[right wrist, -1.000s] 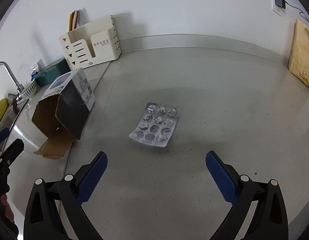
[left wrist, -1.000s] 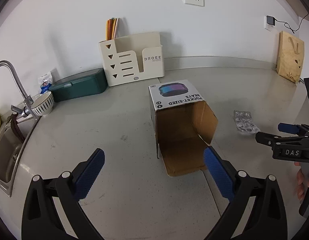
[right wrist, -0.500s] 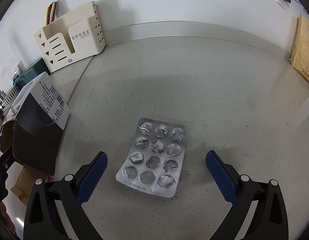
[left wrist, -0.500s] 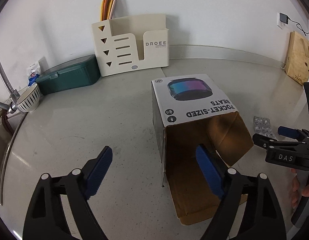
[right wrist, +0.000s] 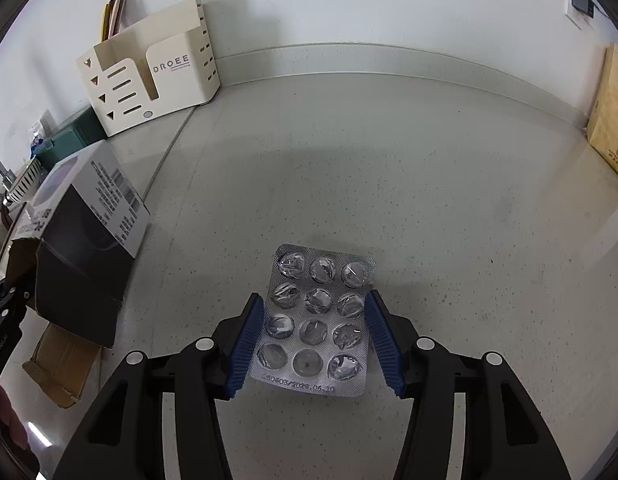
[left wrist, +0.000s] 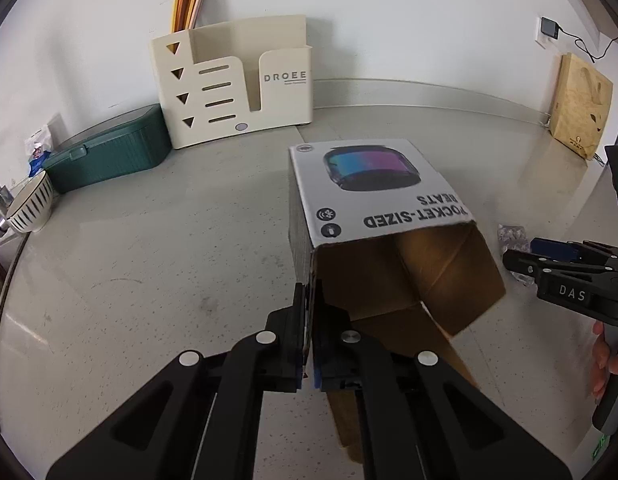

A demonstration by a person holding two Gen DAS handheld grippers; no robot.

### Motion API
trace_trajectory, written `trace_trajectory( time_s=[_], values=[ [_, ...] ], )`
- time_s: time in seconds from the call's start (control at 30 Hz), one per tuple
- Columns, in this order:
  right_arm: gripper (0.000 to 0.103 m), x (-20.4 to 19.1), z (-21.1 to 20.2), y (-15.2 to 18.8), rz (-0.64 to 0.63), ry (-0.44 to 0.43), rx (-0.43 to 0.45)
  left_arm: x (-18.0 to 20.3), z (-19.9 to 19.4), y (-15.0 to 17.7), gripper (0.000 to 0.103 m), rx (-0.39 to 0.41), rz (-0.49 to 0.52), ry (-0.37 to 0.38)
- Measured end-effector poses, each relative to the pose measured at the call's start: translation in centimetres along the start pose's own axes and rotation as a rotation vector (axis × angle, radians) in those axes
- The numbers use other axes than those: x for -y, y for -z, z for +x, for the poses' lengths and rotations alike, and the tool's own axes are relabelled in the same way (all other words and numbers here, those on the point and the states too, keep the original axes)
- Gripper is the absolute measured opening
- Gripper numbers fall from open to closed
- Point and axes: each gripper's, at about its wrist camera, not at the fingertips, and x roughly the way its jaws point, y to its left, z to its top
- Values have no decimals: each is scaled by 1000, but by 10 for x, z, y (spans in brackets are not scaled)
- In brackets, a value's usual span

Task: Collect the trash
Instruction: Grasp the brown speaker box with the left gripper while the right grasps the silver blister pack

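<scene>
Hidden parts: the inside of the box (left wrist: 393, 216) is in shadow, so I cannot tell if something lies in it. In the left wrist view the right gripper (left wrist: 549, 250) covers most of the blister pack (left wrist: 509, 235); only a small shiny corner shows. The bowl (left wrist: 29, 208) is cut by the left edge of the picture.
Hard to read: the printed date line on the near edge of the pack is partly blurred.
Left gripper: the left gripper (left wrist: 308, 320) points forward, low over the counter (left wrist: 149, 260). Its jaws are pressed together on the left side wall of the box, at the open end.
Right gripper: in its own view the right gripper (right wrist: 315, 340) points down at the counter. Its jaws are partly open, and the blue pads (right wrist: 245, 344) stand on both sides of the pack, touching or nearly touching its long edges; I cannot tell if they already press it.
Box: it lies on its side on the counter, the open end with brown flaps toward the left camera.
Blister pack: it lies flat on the counter, to the right of the box; its pockets look crushed.
Background: a cream organizer (left wrist: 233, 80) and a green case (left wrist: 105, 148) stand by the wall.
</scene>
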Motion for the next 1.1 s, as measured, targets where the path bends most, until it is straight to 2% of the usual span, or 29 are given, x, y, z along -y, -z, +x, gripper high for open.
trace_trajectory(
  time_s=[0.03,0.07,0.1,0.3,0.33,0.37,0.4,0.43,0.6,0.8,0.83,1.1],
  values=[
    [46,1,-2,1,2,-1,1,0,-1,0,4,5,1,2],
    [4,2,-5,1,2,-4,4,0,-2,-1,4,9,2,6],
    [8,2,-8,0,3,-5,7,0,-4,-1,4,12,3,11],
    [8,9,-18,3,18,-52,4,1,-11,-2,3,29,10,23],
    [21,10,-18,4,31,-62,5,1,-11,-2,3,31,12,21],
    [43,12,-20,5,40,-72,3,1,-12,-2,4,32,14,20],
    [49,14,-21,7,44,-82,1,0,-12,-1,3,32,13,25],
    [51,15,-21,9,41,-74,-6,0,-12,0,4,33,11,27],
    [49,19,-23,21,66,-107,-33,-1,-13,7,4,35,10,34],
    [29,18,-17,17,107,-159,-55,-4,-18,13,4,36,-6,35],
    [20,19,-16,17,121,-175,-62,-4,-19,14,4,36,-8,37],
    [13,20,-39,20,130,-236,-21,-3,-28,16,4,45,-14,44]
  ],
)
